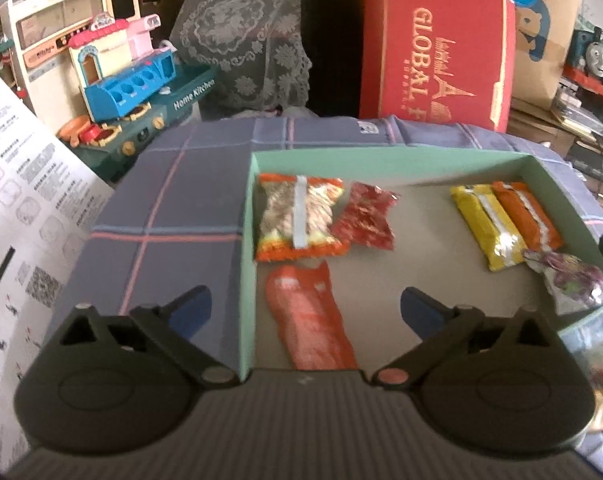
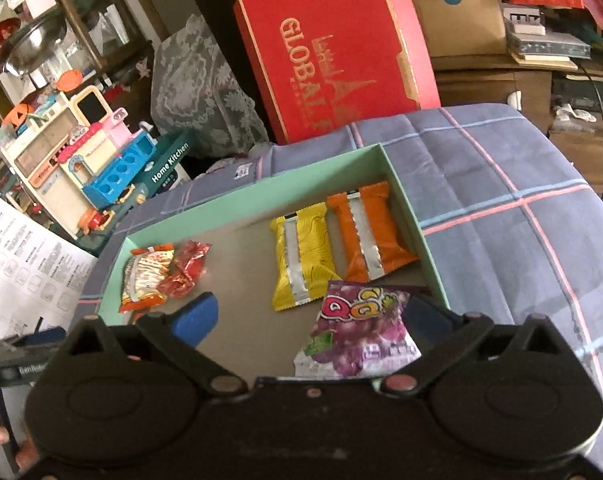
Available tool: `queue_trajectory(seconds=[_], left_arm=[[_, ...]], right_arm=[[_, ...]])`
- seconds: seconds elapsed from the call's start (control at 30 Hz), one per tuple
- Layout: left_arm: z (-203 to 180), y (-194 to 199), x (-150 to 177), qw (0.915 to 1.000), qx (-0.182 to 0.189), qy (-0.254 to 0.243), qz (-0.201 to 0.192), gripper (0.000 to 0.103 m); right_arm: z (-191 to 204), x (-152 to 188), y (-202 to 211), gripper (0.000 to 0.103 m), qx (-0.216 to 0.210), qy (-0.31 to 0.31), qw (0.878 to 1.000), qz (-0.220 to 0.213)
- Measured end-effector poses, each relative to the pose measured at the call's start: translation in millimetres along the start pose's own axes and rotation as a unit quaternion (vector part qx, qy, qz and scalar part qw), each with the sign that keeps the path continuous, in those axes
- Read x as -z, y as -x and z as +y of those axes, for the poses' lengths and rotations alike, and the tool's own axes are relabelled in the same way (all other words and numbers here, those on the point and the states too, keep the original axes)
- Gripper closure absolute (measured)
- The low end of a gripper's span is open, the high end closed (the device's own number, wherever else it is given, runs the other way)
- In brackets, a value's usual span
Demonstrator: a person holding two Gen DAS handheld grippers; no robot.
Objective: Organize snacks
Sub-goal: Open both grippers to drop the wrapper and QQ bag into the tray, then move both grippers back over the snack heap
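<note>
L gripper (image 1: 305, 308) wide, empty, over red pack (image 1: 311, 320) in box (image 1: 381, 162) | R gripper (image 2: 311, 316) wide, grape bag (image 2: 355, 330) loose btw fingers | risk: bag slips, packs pile up

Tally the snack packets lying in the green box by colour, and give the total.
Orange-and-clear packet: 1
Red packets: 2
Yellow packet: 1
Orange packet: 1
Purple grape packet: 1
Total: 6, all inside the green box.
</note>
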State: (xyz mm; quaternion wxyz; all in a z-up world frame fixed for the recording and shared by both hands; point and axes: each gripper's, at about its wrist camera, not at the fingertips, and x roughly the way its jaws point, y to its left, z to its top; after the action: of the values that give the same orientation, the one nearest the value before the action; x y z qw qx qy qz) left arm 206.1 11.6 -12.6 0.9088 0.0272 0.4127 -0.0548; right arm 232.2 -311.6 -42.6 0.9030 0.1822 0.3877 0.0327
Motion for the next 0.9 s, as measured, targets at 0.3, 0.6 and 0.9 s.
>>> queue_trajectory(seconds=[0.3,0.6,0.9], left_arm=[[-11,27,32,0.9995,0.025,-0.007,0.020,0.000],[-18,48,66,0.9987,0.033,-0.018,0.035,0.000],[-10,47,107,0.9969,0.032,0.000,0.072,0.000]], right_arm=[[-17,23,40,0.000,0.002,-0.026,1.000,-0.003],[-37,58,69,0.000,0.006,-0.059,0.998,0.008],[-47,91,86,0.000,0.001,-0.073,0.997,0.021]])
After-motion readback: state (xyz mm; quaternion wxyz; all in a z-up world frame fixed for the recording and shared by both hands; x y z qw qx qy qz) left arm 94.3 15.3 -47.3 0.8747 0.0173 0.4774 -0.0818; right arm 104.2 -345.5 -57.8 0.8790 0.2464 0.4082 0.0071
